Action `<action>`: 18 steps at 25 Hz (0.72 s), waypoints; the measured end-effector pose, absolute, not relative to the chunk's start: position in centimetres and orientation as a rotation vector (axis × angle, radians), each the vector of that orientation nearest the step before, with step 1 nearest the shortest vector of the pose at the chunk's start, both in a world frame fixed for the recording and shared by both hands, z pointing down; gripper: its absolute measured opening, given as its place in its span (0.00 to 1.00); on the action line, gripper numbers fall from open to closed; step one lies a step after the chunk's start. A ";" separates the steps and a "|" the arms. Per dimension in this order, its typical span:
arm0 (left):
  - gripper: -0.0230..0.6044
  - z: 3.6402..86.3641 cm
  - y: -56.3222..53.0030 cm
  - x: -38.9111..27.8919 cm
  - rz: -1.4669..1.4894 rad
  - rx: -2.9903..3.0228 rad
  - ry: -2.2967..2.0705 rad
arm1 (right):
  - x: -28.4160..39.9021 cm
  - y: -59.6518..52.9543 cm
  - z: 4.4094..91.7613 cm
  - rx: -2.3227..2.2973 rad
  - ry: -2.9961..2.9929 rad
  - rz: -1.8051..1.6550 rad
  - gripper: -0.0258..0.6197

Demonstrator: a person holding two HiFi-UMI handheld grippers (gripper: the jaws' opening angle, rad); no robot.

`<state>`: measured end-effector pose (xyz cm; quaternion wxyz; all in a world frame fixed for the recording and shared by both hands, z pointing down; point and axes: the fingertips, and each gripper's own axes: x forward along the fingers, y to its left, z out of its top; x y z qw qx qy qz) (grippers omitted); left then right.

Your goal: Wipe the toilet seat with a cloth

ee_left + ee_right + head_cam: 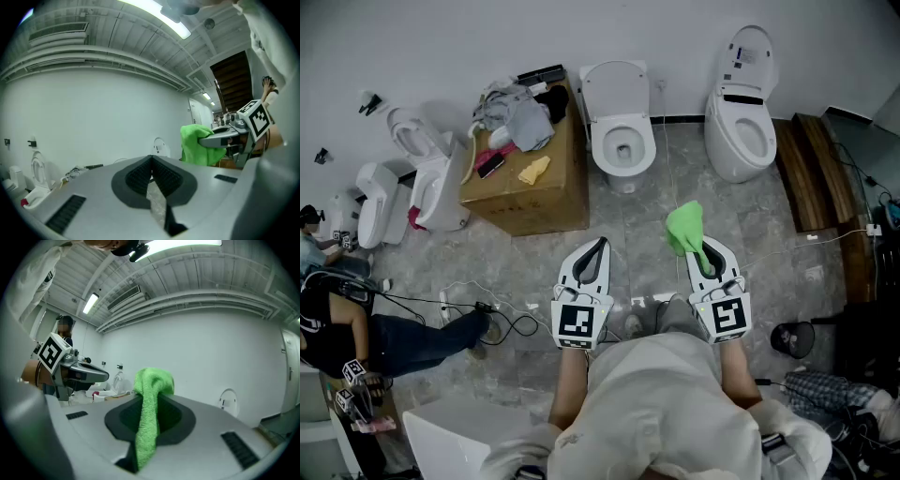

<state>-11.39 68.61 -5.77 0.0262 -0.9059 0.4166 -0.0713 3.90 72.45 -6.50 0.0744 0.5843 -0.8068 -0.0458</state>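
as the right gripper (708, 253) pinches the cloth (685, 228) for the toilet (602, 142) ahead, the left gripper (599, 247) is closed, empty

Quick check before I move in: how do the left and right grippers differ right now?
The left gripper holds nothing, while the right gripper is shut on a bright green terry cloth. The left gripper's fingers meet bare; the right gripper's fingers are kept apart by cloth bunched above them and hanging between. Both are shut, carry marker cubes, and are short of the white toilet.
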 end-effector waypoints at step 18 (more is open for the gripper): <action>0.06 -4.5 58.0 -7.4 -0.257 -2.783 1.346 | 7.3 60.5 -4.6 1.695 -2.484 -0.073 0.11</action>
